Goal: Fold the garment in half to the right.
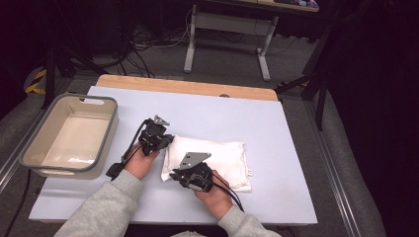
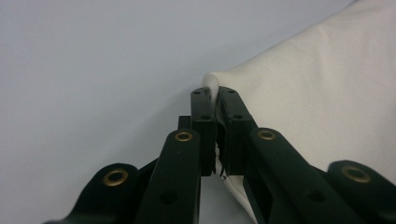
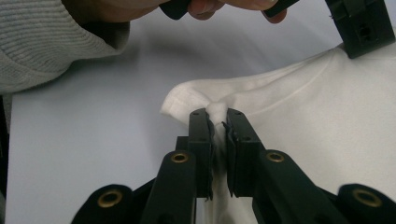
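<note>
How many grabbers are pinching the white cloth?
2. The left gripper pinches the white cloth at its far-left corner; the right gripper pinches its near-left corner.

The folded white cloth (image 1: 217, 158) is soft matt woven fabric, bunched into small creases at its stitched hem. The table cover (image 1: 276, 128) is smooth, pale, faintly sheeny; a bare wooden table edge (image 1: 188, 87) shows behind it. The bin (image 1: 106, 129) looks like smooth grey plastic. The right gripper (image 3: 219, 116) has matt black plastic arms with brass-coloured eyelets; the sleeve (image 3: 32, 42) is ribbed grey knit.
</note>
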Demonstrator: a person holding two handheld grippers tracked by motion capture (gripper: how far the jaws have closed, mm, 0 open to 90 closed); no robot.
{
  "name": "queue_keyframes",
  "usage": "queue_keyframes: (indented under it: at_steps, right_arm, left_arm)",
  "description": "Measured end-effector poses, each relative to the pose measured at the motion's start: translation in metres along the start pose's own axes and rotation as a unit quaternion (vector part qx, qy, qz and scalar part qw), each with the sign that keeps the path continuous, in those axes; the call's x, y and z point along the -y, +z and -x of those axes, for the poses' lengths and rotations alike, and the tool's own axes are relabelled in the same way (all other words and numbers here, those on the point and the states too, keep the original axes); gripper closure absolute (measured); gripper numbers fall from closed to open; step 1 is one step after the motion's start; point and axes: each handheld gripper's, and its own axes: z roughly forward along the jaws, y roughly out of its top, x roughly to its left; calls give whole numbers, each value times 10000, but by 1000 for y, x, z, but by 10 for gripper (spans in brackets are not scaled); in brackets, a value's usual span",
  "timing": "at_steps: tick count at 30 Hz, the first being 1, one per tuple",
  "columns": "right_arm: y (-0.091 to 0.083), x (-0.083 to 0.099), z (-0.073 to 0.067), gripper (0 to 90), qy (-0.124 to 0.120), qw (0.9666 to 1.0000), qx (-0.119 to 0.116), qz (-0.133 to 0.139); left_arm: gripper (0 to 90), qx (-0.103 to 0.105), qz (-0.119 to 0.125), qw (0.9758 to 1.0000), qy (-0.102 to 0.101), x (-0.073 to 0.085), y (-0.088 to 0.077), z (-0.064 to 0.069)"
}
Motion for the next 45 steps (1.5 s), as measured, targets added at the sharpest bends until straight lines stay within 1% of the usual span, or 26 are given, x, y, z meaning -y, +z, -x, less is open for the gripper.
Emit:
queue_keyframes:
  at_steps: [2,3,5,6,9,13,15,18,19,20,23,26,28,32,33,34,35,36,37,38,42,43,45]
  right_arm:
    - [1,-4,-1,821,-26,10000,-12,48]
    - [2,-5,-1,821,-26,10000,-15,57]
    - [3,-8,-2,821,-27,10000,-9,85]
    - [4,-9,-3,821,-30,9999,-12,101]
    - [5,-13,-3,821,-92,9998,-8,150]
    - [9,-16,-4,820,-63,9998,-46,182]
    - [10,-18,-4,821,-71,9998,-49,184]
    - [9,-20,-4,820,-79,9997,-26,215]
    - [8,-19,-4,821,-75,9997,-25,224]
    - [7,-19,-3,820,-68,9997,-30,235]
    - [1,-19,0,821,16,9995,-64,297]
    - [-7,-18,1,821,51,9993,-42,358]
    - [-14,-17,2,821,68,9992,2,404]
    - [-27,-13,5,821,125,9988,78,473]
    - [-27,-13,5,821,125,9988,78,473]
    - [-36,-10,8,821,245,9982,98,537]
    - [-38,-9,8,821,275,9980,113,558]
    - [-42,-7,9,821,282,9978,156,582]
    - [-45,-6,10,821,287,9976,186,594]
    - [-49,-5,11,821,318,9974,216,607]
    - [-60,2,14,821,385,9966,302,661]
    - [-63,5,15,821,410,9965,320,661]
    - [-68,10,16,821,456,9961,370,658]
  left_arm:
    - [862,-22,51,10000,-58,0,-4,-2]
    - [861,-22,51,10000,-58,0,-4,-2]
    - [862,-81,115,9999,-84,-1,-9,-5]
    - [862,-76,126,9998,-99,-1,-11,-6]
    - [862,-117,154,9998,-111,-2,-15,-7]
    - [861,-186,208,9995,-114,-3,-20,-10]
    - [862,-208,221,9994,-141,-3,-21,-10]
    - [861,-175,264,9994,-164,-4,-23,-10]
    - [861,-219,256,9994,-122,-4,-23,-10]
    - [861,-203,251,9994,-121,-5,-23,-9]
    - [861,-188,313,9993,-97,-8,-25,-6]
    - [861,-135,421,9990,-110,-12,-28,-2]
    - [861,-134,478,9987,-60,-15,-29,2]
    - [861,-100,610,9981,78,-23,-31,13]
    - [861,-100,610,9981,78,-23,-31,13]
    - [861,-93,643,9978,129,-26,-31,17]
    - [861,-65,670,9977,112,-27,-31,18]
    - [861,-52,686,9975,141,-28,-31,19]
    - [861,3,705,9974,120,-30,-30,21]
    - [861,12,715,9974,108,-31,-30,22]
    - [861,84,794,9966,201,-36,-27,31]
    - [861,75,810,9964,242,-38,-25,33]
    - [861,140,829,9961,273,-40,-22,39]
